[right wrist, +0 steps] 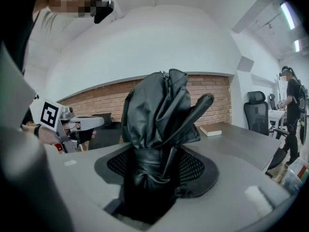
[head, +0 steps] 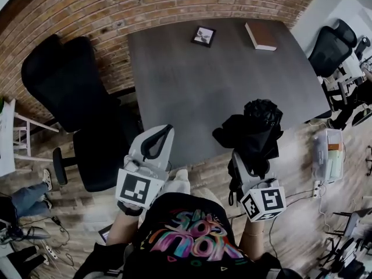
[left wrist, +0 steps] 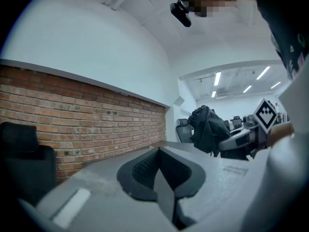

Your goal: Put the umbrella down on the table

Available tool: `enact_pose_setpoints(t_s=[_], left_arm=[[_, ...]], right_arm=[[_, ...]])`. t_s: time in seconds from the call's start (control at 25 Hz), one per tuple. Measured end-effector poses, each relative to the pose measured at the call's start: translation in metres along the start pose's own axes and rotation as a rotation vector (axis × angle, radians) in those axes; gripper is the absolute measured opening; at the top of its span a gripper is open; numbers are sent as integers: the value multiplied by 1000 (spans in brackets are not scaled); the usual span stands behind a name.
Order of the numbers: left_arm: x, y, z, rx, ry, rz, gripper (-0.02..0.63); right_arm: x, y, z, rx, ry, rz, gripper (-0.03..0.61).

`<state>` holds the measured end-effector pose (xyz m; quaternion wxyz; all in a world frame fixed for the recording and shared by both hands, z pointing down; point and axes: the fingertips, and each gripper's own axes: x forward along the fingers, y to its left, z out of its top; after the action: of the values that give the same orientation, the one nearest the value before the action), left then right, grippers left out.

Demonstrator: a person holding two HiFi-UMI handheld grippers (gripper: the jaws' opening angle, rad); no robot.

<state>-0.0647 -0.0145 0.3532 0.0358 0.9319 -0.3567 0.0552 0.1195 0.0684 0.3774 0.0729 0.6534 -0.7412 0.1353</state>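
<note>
At the far left of the head view I saw a black office chair (head: 70, 92) standing against the brick wall (head: 87, 10), beside the left edge of the grey table (head: 192, 92). Next to it came my left gripper (head: 165, 131), held just short of the table's near edge. Its own view showed me the two pads pressed together along a single line with nothing between them, so it was clenched and empty, with the tabletop stretching ahead of it.

Farther along, toward the back of the table, a small framed picture (head: 203, 36) lay flat. To its right a book (head: 260, 35) with a reddish cover lay near the far right corner. The two were well apart from each other and from both grippers.

Right of the table's middle, the black umbrella (head: 256, 129) was folded, its cloth bunched in loose folds. From above it overlapped the table's near edge. It was not lying on the tabletop: my right gripper (right wrist: 157, 170) had it clamped. In that gripper's view the jaws stood wide around the bundled cloth, the mesh pads pressing on either side, and the umbrella rose out of them with a strap or rib sticking off to the right.

At the far right, beyond the table's corner, stood another black office chair (head: 330, 46). In the right gripper view a person (right wrist: 292, 110) stood near it.
</note>
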Motion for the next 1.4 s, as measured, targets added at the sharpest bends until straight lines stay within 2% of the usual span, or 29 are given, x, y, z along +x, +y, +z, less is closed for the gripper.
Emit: enact_pose_setpoints(t_s=[0.4, 0.64, 0.96, 1.24, 1.4], left_arm=[[17, -12, -18, -19, 19, 55, 0], [60, 34, -10, -38, 25, 150, 0], [109, 52, 3, -62, 18, 289, 0], [120, 72, 6, -63, 33, 423, 0], [113, 79, 3, -68, 50, 467, 0]], right_arm=[[20, -21, -13, -3, 36, 74, 253], [97, -25, 4, -35, 86, 191, 253], [171, -50, 30, -77, 109, 365, 253], [214, -62, 53, -99, 101, 472, 253], [225, -59, 57, -108, 111, 513, 253]])
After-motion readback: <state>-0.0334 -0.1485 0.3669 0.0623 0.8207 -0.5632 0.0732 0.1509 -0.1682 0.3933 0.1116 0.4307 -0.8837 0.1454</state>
